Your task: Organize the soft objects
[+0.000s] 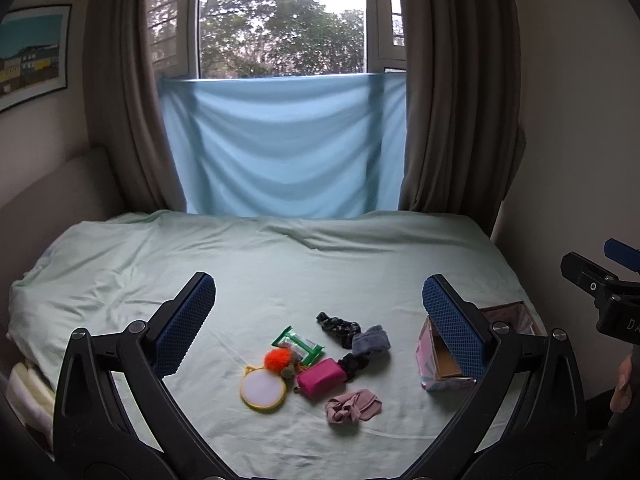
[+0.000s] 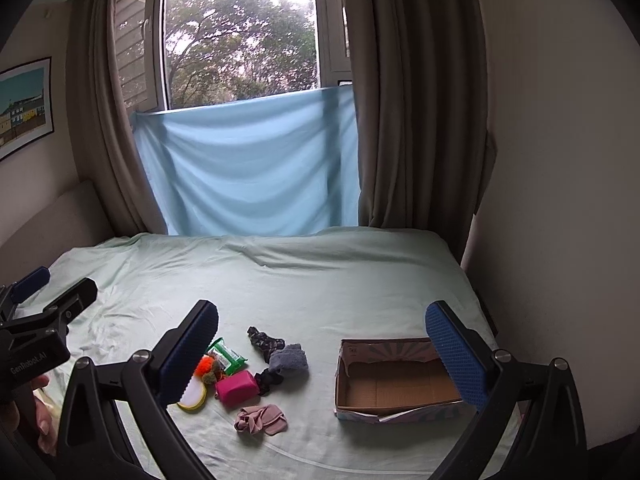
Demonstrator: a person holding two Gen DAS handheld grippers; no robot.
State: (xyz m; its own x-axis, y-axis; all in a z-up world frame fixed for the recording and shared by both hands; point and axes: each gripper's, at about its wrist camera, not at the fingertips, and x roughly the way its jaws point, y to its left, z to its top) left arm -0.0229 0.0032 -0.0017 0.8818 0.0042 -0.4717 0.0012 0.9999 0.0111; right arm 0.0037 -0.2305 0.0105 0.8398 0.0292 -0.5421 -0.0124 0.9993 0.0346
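Small soft items lie in a cluster on the pale green bed sheet (image 1: pixel 280 272): a pink pouch (image 1: pixel 320 376), a pink crumpled cloth (image 1: pixel 352 406), a grey sock (image 1: pixel 370 340), a dark patterned cloth (image 1: pixel 336 326), an orange pompom (image 1: pixel 277 359), a round yellow-rimmed pad (image 1: pixel 263 389) and a green wipes pack (image 1: pixel 300 344). An open cardboard box (image 2: pixel 400 384) stands to their right, empty. My left gripper (image 1: pixel 320 320) is open and empty, held above the cluster. My right gripper (image 2: pixel 322 344) is open and empty, above the cluster and the box.
The bed meets a wall on the right (image 2: pixel 560 200). A blue cloth (image 1: pixel 280 144) hangs under the window behind the bed, with brown curtains (image 1: pixel 452 100) either side. A headboard (image 1: pixel 52 192) stands at the left.
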